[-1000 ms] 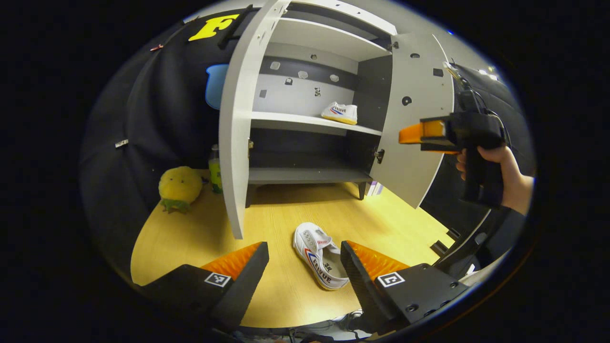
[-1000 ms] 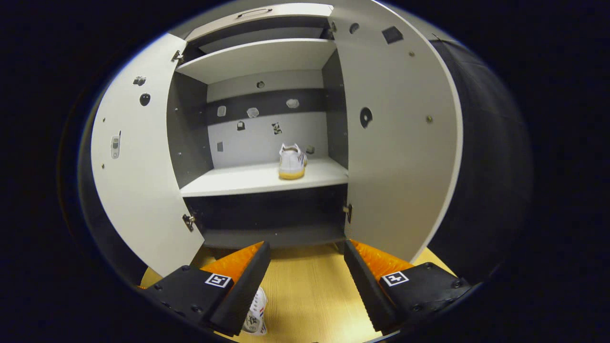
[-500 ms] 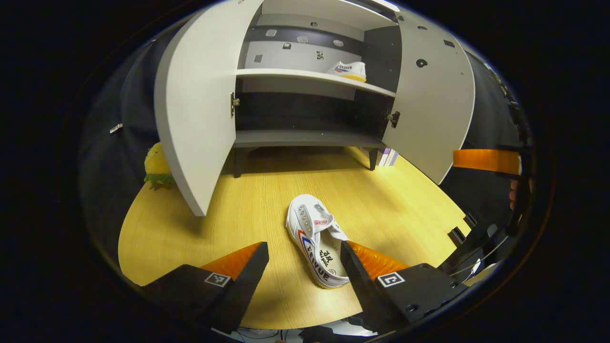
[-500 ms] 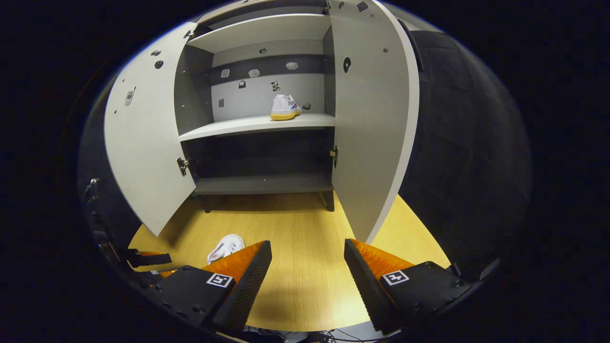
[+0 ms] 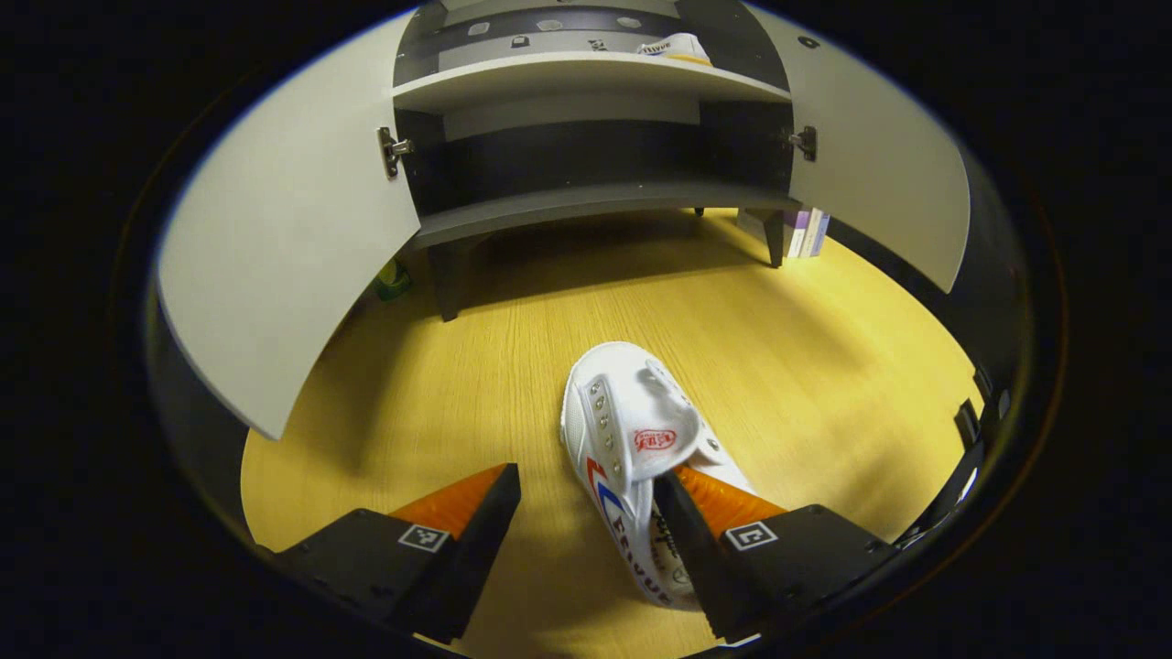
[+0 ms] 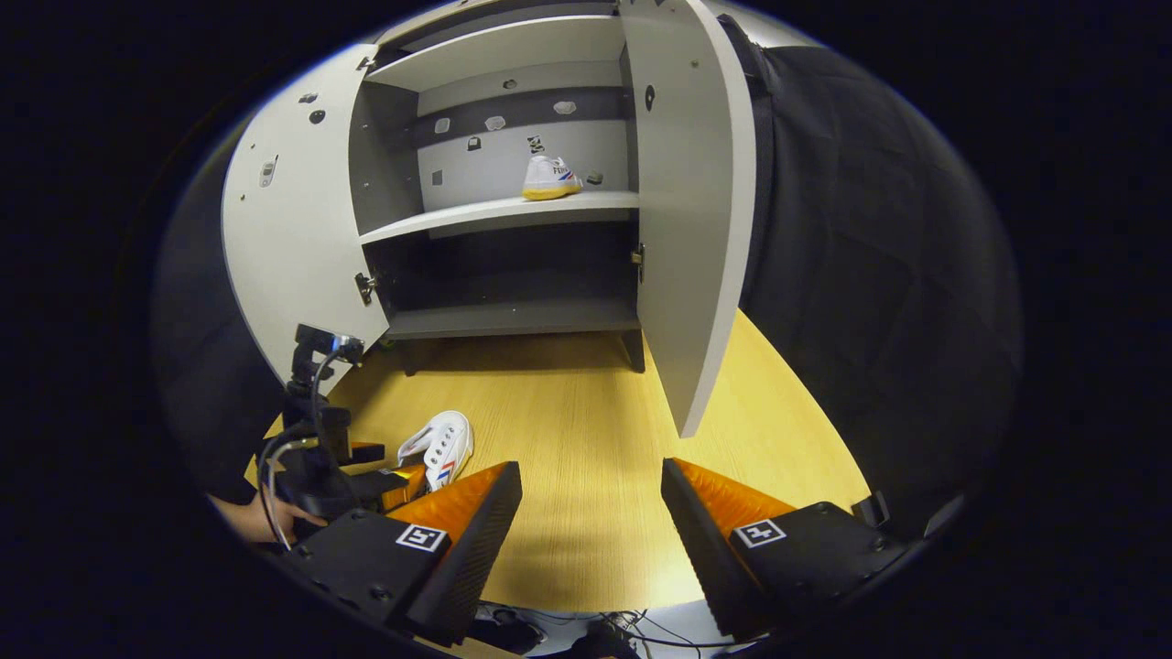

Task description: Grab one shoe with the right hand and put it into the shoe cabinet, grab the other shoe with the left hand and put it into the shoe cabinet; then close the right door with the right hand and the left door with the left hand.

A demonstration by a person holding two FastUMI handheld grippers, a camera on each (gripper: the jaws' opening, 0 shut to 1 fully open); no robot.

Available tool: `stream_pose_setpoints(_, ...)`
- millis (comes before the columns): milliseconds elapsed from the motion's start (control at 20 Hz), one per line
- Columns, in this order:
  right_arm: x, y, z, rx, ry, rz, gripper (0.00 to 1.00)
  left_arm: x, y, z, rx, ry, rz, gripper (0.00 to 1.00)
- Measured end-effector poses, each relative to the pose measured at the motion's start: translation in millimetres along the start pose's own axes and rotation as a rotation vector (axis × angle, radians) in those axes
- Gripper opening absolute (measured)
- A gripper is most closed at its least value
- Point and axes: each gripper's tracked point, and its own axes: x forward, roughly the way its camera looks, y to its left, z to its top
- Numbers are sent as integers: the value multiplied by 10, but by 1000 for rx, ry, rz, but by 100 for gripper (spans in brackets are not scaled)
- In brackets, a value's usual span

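Note:
A white shoe (image 5: 632, 448) lies on the wooden table in the left gripper view, toe pointing away. My left gripper (image 5: 586, 513) hangs open just over its heel end; the right finger sits inside the shoe's opening and the left finger stands off to its side. In the right gripper view the same shoe (image 6: 444, 447) lies at lower left, with the left gripper (image 6: 366, 471) and a hand at it. My right gripper (image 6: 591, 513) is open above the bare table. The other white shoe (image 6: 549, 178) stands on the middle shelf of the shoe cabinet (image 6: 513, 212), both doors wide open.
The left door (image 5: 284, 247) and right door (image 5: 879, 192) swing out over the table toward me. Some books (image 5: 806, 233) stand by the cabinet's right leg, and a green-yellow bottle (image 5: 392, 279) shows behind the left door. Cables hang past the table's near edge.
My left gripper has dropped and moved forward onto the shoe on the table. The right gripper has drawn back and lowered away from the cabinet.

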Motion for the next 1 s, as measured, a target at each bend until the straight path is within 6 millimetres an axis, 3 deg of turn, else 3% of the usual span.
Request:
stream_pose_setpoints(100,-24,-61,-10,-3,0,-8,98,117,32,-8,-3,17,27,82)
stream_pose_setpoints(250,-58,-123,-21,-17,-3,-9,98,209,-57,35,-44,20,9,55)
stream_pose_setpoints(300,-57,-134,-22,-20,-1,-8,98,217,-51,23,-42,28,25,49)
stream_pose_setpoints(350,-68,-149,-18,-24,-1,-7,98,226,-29,10,-38,35,47,36)
stream_pose_setpoints(550,-65,-209,40,-29,-17,-8,98,231,74,-47,-42,68,70,9)
stream_pose_setpoints(800,-33,-250,96,-31,-39,-3,98,64,139,8,-96,70,76,5)
stream_pose_setpoints(1000,-45,-272,173,-47,-71,4,98,-407,175,471,-106,-12,68,5)
